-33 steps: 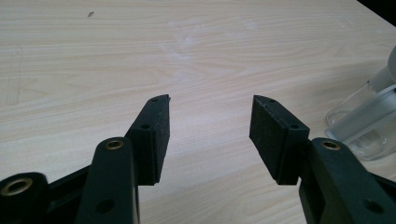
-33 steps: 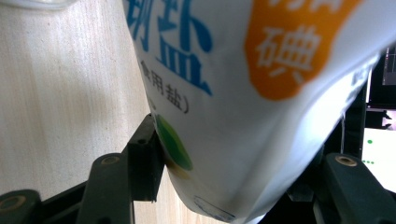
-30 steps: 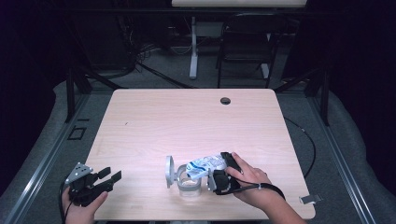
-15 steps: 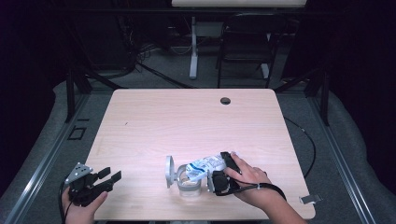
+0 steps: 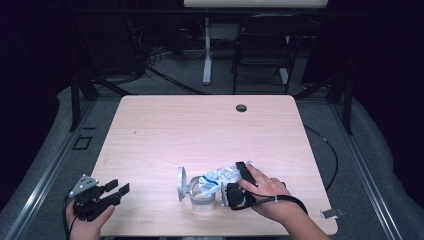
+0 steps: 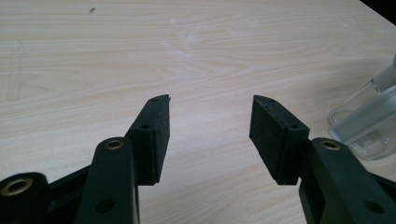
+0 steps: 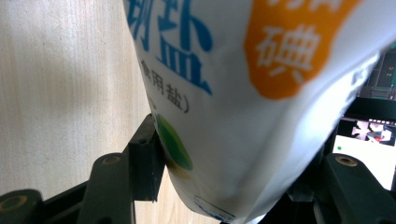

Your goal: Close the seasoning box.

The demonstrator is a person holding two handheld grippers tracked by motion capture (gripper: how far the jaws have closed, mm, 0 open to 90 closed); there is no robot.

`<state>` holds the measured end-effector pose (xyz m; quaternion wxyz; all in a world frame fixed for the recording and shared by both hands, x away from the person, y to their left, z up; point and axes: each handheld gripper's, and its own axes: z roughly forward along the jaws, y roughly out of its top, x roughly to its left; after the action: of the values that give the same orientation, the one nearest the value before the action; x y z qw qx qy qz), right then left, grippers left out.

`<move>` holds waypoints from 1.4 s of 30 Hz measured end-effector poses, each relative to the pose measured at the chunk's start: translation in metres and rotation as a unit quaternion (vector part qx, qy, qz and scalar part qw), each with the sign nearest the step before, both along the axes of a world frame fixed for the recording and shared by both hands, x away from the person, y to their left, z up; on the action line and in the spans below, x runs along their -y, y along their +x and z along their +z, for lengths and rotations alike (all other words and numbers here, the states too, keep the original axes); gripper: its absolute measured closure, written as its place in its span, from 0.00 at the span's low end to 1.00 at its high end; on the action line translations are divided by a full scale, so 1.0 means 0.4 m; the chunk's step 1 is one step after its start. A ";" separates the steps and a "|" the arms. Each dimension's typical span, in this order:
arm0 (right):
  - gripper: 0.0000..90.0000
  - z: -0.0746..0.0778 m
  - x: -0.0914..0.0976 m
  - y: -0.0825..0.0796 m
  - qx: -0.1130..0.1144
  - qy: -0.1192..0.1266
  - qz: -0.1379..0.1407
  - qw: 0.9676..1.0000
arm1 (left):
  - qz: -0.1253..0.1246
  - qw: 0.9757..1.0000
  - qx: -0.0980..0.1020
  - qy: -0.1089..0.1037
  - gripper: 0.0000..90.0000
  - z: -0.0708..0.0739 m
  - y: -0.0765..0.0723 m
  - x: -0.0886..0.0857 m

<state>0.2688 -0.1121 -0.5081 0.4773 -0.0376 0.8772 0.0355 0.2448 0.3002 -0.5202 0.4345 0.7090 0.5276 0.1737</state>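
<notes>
A white salt bag (image 5: 218, 177) with blue and orange print lies tilted over the mouth of a clear glass jar (image 5: 202, 198), whose hinged lid (image 5: 181, 184) stands open to the left. My right gripper (image 5: 231, 181) is shut on the bag's lower end. In the right gripper view the bag (image 7: 243, 93) bulges between the two jaws of the right gripper (image 7: 238, 135). My left gripper (image 5: 118, 187) rests at the table's front left corner, open with nothing in it. In the left gripper view, the left gripper (image 6: 210, 105) has bare wood between its pads and the jar (image 6: 369, 126) at the far right.
The light wooden table (image 5: 200, 130) has a round cable hole (image 5: 241, 107) near its far edge. A dark chair (image 5: 265, 45) and a white table leg (image 5: 206, 50) stand behind it. A small metal piece (image 5: 330, 213) lies on the floor at the right.
</notes>
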 end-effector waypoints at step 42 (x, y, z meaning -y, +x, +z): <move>0.47 0.007 -0.005 -0.015 0.029 -0.040 0.024 0.998 | 0.002 1.000 0.000 0.001 0.54 -0.001 0.000 0.000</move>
<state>0.2627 -0.1100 -0.5054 0.4995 -0.0791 0.8626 0.0109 0.2449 0.3003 -0.5205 0.4337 0.7081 0.5291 0.1751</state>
